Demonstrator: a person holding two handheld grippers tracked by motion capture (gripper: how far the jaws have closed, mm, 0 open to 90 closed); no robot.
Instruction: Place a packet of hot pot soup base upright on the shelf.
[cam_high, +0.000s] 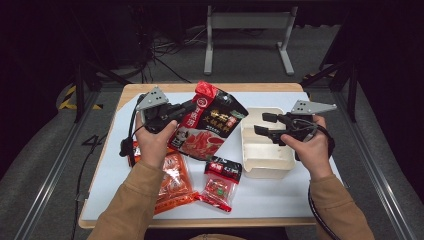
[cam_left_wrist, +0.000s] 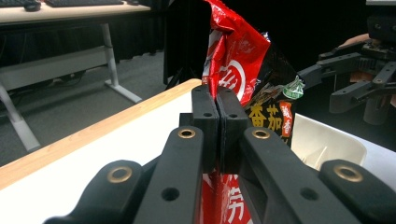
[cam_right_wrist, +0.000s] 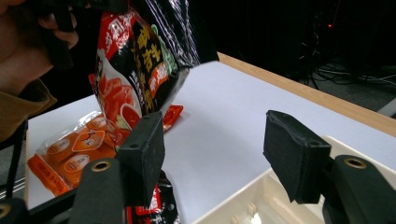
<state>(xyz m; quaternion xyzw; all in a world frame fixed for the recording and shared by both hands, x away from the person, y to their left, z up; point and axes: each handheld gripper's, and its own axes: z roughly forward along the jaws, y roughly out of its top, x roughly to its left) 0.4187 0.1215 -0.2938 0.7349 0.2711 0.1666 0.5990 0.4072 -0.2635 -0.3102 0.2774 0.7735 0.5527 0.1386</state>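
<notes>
The left gripper (cam_left_wrist: 218, 107) has its two black jaws pressed together on the edge of a large red-and-black sauce pouch (cam_left_wrist: 243, 79), which stands up out of them in the left gripper view; from the high view the same left gripper (cam_high: 187, 106) holds that sauce pouch (cam_high: 210, 125) lifted clear of the table, tilted, just to the left of the cream plastic bin (cam_high: 267, 162). The right gripper (cam_right_wrist: 215, 158) stands with its jaws well apart and nothing between the pads, the sauce pouch (cam_right_wrist: 135, 74) hanging beyond them; in the high view the right gripper (cam_high: 265, 124) hovers over the bin's upper edge, apart from the pouch. On the white mat (cam_high: 270, 197) nearer the person lie an orange snack pack (cam_high: 172, 182), partly under the left forearm, and just beside it a small red-and-black packet (cam_high: 220, 182). The mat covers a wooden table (cam_high: 150, 89)
</notes>
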